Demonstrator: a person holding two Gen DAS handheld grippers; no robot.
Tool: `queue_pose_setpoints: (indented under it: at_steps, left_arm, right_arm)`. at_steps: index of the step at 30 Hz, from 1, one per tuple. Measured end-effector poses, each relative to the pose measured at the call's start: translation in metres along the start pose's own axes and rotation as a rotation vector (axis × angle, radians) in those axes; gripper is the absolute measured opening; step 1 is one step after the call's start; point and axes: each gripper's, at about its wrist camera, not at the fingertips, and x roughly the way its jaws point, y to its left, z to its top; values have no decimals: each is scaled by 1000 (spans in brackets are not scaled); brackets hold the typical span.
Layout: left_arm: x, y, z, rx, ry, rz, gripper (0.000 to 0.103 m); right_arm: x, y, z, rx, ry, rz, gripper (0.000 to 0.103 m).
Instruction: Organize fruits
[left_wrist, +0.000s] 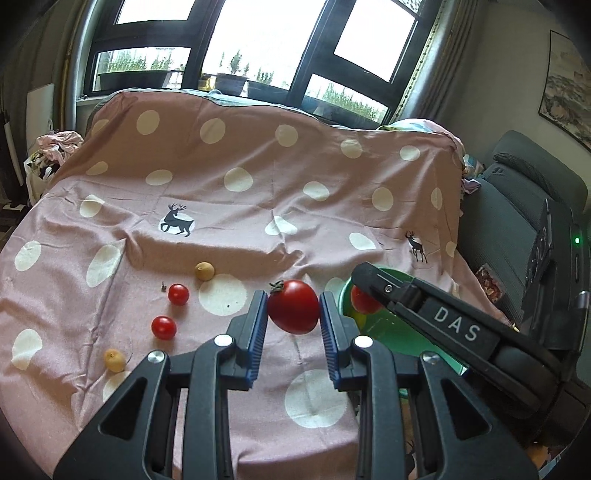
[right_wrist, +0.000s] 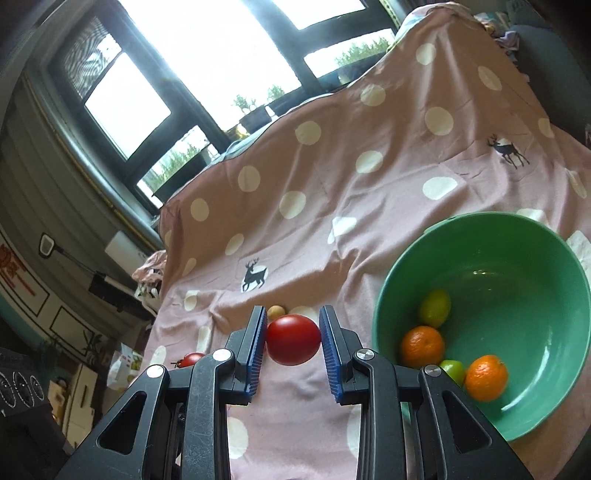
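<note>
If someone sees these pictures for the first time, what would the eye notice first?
Probably the red tomatoes: the left gripper pinches one tomato above the pink spotted cloth, and the right gripper pinches another tomato. Next, the green bowl at right, holding oranges.

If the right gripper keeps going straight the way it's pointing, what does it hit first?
The right gripper, shut on a red tomato, points down at the pink cloth. A small yellow fruit lies nearly in line; depth is unclear.
</note>
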Motion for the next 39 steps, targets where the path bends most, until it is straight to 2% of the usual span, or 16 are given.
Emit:
queue_pose_setpoints:
  at_steps: [7,10,15,29,39]
  left_arm:
    - [17,-28,-1,54,26,-21,28]
    - [25,-39,-3,77,42,-35,28]
    - [39,-60,-6,108,74,-72,28]
    - [85,-94,-22,180,196,-112,28]
    - [107,-102,-33,183,287,-156,28]
  right_arm:
    - [-25,-29,10,49,-89,-76,30]
    - [-32,-44,13,89,-102,-79,30]
    - [-40,-65,15,142,-118,-159,30]
    - [-42,-112,15,267,-75,-290,30]
    - [-39,-131,11,323,-37,-336,30]
